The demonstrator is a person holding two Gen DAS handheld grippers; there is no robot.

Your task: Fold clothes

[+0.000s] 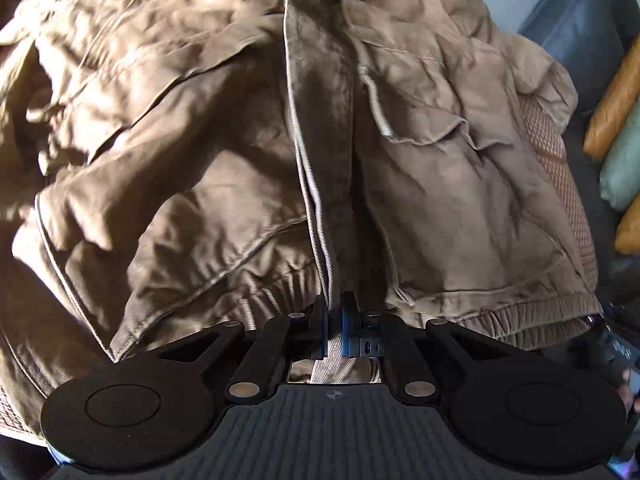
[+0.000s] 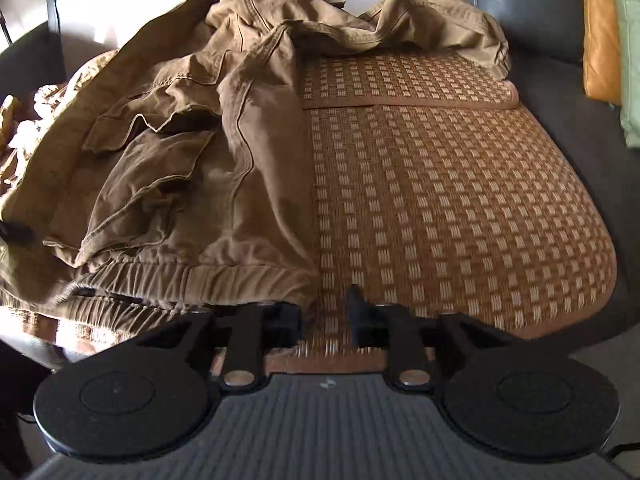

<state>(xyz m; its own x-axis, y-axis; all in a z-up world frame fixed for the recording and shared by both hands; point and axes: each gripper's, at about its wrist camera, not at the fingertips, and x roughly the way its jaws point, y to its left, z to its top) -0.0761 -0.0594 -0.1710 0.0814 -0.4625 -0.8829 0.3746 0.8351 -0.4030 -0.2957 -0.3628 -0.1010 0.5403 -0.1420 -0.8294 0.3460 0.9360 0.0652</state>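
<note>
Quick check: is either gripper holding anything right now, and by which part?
The left gripper pinches the brown jacket at its ribbed bottom hem by the front opening. The right gripper is open, holding nothing.

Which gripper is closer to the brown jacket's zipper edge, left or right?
Left. The left gripper is shut on the jacket right at its zipper edge. The right gripper sits open at the hem corner, over the woven mat.

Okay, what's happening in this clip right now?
A person with two handheld grippers is folding a crumpled tan cotton jacket on a woven brown-and-cream mat. The left gripper is shut on the jacket's front edge near the elastic hem. The right gripper is open, at the hem corner, holding nothing.
</note>
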